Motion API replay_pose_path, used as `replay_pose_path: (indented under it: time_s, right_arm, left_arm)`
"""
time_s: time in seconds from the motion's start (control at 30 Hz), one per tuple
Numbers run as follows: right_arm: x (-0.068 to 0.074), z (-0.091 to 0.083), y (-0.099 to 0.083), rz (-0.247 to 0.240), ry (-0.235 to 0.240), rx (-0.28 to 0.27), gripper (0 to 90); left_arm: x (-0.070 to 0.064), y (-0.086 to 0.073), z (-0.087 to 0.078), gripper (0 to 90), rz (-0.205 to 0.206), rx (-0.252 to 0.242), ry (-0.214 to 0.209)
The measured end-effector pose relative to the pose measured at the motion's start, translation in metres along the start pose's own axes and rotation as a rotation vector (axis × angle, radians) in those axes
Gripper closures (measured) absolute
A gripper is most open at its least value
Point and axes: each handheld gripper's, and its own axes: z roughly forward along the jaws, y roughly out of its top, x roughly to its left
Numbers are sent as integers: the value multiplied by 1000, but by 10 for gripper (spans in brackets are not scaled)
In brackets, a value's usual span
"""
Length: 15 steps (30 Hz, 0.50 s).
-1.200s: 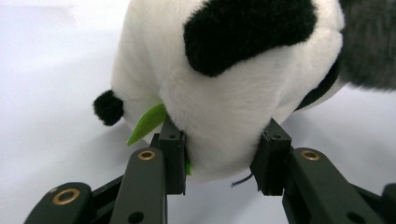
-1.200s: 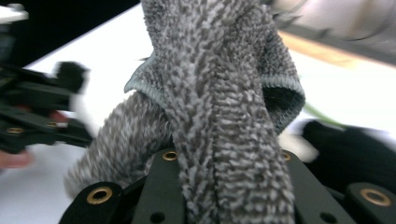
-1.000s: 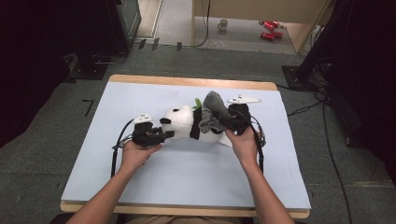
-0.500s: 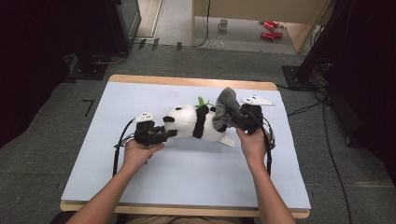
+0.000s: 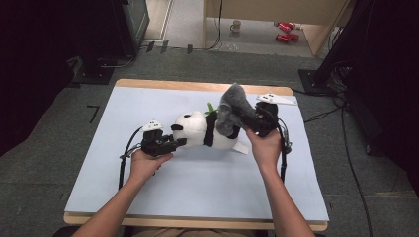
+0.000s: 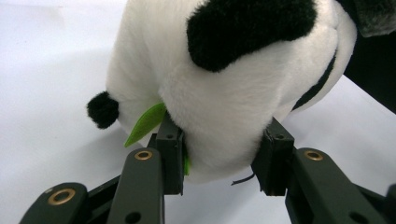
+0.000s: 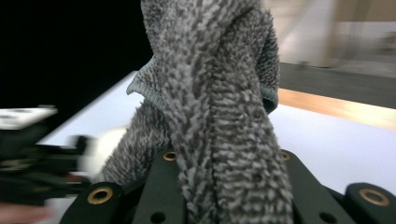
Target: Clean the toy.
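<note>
panda and cloth, both gripped

from above we see the panda toy (image 5: 205, 132) lying mid-surface (image 5: 148, 197). our left gripper (image 6: 219, 161) clamps its head; close up, a green leaf (image 6: 145, 123) shows beside one jaw. our right gripper (image 5: 252, 123) pinches the grey cloth (image 7: 219, 107), lifted over the panda's body.

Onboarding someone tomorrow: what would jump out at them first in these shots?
The panda plush lying mid-table on the pale blue mat, its head clamped between the jaws of the left gripper. Next, the grey towel bunched up over the panda's rear end, pinched in the right gripper; in the right gripper view the fuzzy cloth looms large between the jaws.
</note>
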Motion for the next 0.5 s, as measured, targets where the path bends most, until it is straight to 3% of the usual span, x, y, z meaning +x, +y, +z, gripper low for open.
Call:
replay_pose_path:
  time_s: [0.17,0.3,0.43,0.5]
  right_arm:
    - [41,19,-1,-43,140,36,781]
    - [68,42,-13,-60,234,98,778]
    - [84,68,-30,-104,251,177,772]
    - [85,79,-39,-141,233,195,772]
  left_arm:
    - [-3,-1,-2,607,-17,2,11]
    - [-9,0,-3,607,6,0,21]
    - [-14,-1,-4,607,19,-4,36]
    - [-12,-1,-4,608,-8,14,39]
